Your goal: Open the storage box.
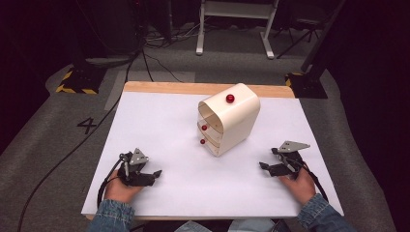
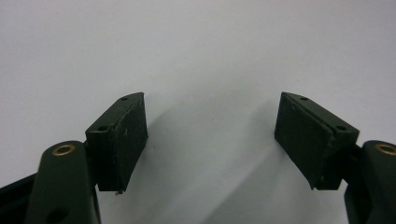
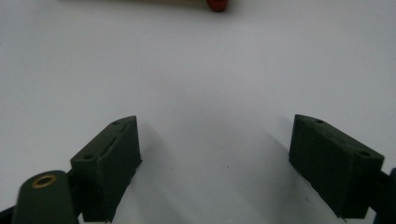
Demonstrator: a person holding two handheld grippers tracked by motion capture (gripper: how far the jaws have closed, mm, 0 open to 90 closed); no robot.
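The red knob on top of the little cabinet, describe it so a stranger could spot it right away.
Find the white table, then the cream cabinet standing at its middle. The top knob is a glossy red ball sitting alone on the curved upper surface, larger-looking and higher than the two drawer knobs on the cabinet's open front.

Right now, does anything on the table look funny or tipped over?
Yes. The little cream drawer cabinet seems to lie tipped over: one red knob faces up, and two more knobs poke from its open end. Both grippers rest apart from it, jaws open.
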